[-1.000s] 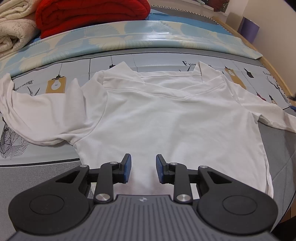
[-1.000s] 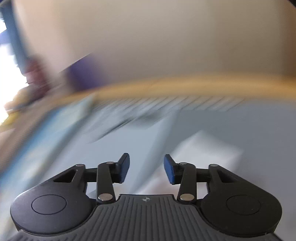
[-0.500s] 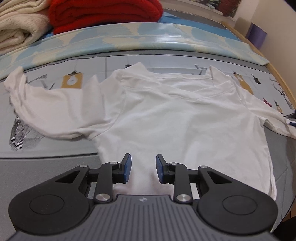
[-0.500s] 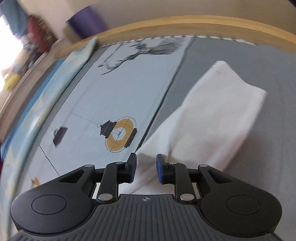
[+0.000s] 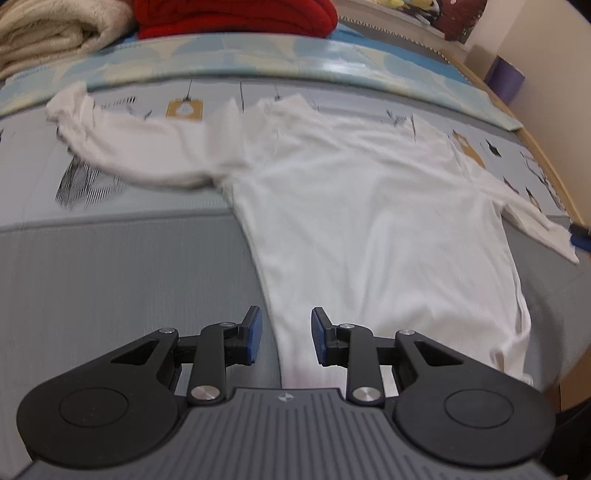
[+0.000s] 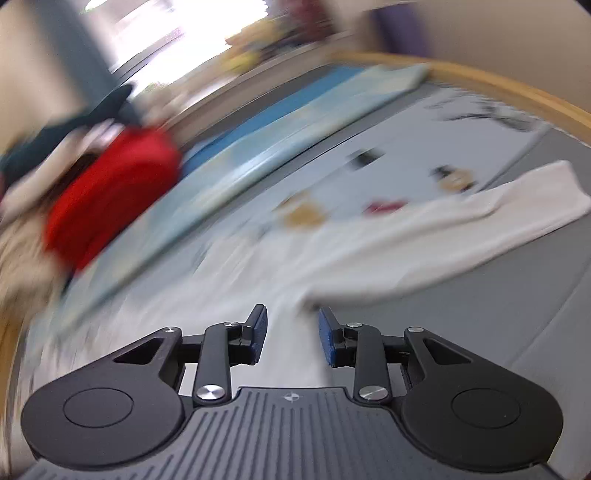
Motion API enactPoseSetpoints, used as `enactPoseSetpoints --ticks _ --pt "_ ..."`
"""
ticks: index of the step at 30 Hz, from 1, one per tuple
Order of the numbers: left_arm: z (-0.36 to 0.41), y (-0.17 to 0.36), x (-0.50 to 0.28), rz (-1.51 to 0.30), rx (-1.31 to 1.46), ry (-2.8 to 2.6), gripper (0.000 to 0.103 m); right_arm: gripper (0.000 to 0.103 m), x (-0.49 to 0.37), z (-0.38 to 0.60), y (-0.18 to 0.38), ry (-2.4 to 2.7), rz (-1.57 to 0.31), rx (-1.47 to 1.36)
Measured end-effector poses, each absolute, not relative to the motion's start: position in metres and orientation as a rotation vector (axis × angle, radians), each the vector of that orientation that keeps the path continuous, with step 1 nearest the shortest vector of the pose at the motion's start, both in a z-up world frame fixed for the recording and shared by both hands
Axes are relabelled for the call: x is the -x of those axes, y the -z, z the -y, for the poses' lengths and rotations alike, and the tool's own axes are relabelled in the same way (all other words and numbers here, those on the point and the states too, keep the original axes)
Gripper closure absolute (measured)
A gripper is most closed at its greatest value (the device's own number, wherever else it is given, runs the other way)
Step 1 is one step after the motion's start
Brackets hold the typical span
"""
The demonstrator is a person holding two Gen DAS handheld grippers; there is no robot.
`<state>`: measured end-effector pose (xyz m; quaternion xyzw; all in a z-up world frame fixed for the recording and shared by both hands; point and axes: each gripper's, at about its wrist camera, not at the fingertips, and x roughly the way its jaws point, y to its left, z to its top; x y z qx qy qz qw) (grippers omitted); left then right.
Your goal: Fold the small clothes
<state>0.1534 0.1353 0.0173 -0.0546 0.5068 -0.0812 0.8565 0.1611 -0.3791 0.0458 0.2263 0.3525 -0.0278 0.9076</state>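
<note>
A white long-sleeved shirt [image 5: 369,221] lies spread flat on the grey printed mat [image 5: 110,288], neck toward the far side and both sleeves stretched out. My left gripper [image 5: 284,334] hovers open over the shirt's near left edge by the hem, with the side seam running between the fingers and nothing pinched. In the blurred right wrist view, my right gripper [image 6: 291,332] is open above the shirt [image 6: 258,295], just below where the right sleeve [image 6: 498,218] joins the body. Nothing is held in it.
A folded red blanket [image 5: 236,14] and a cream blanket [image 5: 44,33] are stacked at the far side behind a pale blue patterned strip [image 5: 295,55]. A wooden edge [image 5: 546,170] bounds the right side, with a purple object [image 5: 504,77] beyond it.
My left gripper slid left along the hem, from mid-shirt to its left edge. My right gripper swung from the sleeve's end toward the shirt body, rolling as it went; its jaws stand narrower than a second ago.
</note>
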Motion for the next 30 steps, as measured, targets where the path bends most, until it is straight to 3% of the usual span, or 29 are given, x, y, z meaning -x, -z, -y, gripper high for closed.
enactPoseSetpoints --ticks 9,11,14,22,24,26,27,28,29,30 --pt "-0.136 0.035 -0.096 -1.193 0.145 0.19 0.071 0.07 -0.076 0.25 0.021 -0.226 -0.936 -0.075" --pt "-0.141 0.044 -0.089 -1.205 0.17 0.177 0.069 0.066 -0.069 0.24 0.036 -0.219 -0.953 -0.024" --pt "-0.155 0.056 -0.079 -1.196 0.274 0.147 0.057 0.063 -0.061 0.232 0.054 -0.188 -0.969 0.041" --pt "-0.158 0.067 -0.082 -1.233 0.406 0.128 0.057 0.061 -0.059 0.226 0.066 -0.176 -0.944 0.141" --pt "-0.154 0.067 -0.079 -1.237 0.389 0.128 0.057 0.065 -0.056 0.219 0.065 -0.195 -0.931 0.16" --pt "-0.152 0.066 -0.077 -1.233 0.38 0.13 0.058 0.088 -0.052 0.219 0.059 -0.176 -0.907 0.155" --pt "-0.152 0.066 -0.077 -1.232 0.382 0.131 0.058 0.094 -0.051 0.223 0.055 -0.149 -0.901 0.131" --pt "-0.152 0.066 -0.076 -1.23 0.382 0.13 0.065 0.1 -0.051 0.229 0.052 -0.121 -0.899 0.085" --pt "-0.154 0.067 -0.076 -1.23 0.383 0.133 0.081 0.102 -0.05 0.238 0.048 -0.093 -0.894 0.026" --pt "-0.155 0.067 -0.075 -1.232 0.386 0.139 0.089 0.103 -0.048 0.249 0.044 -0.061 -0.886 -0.033"
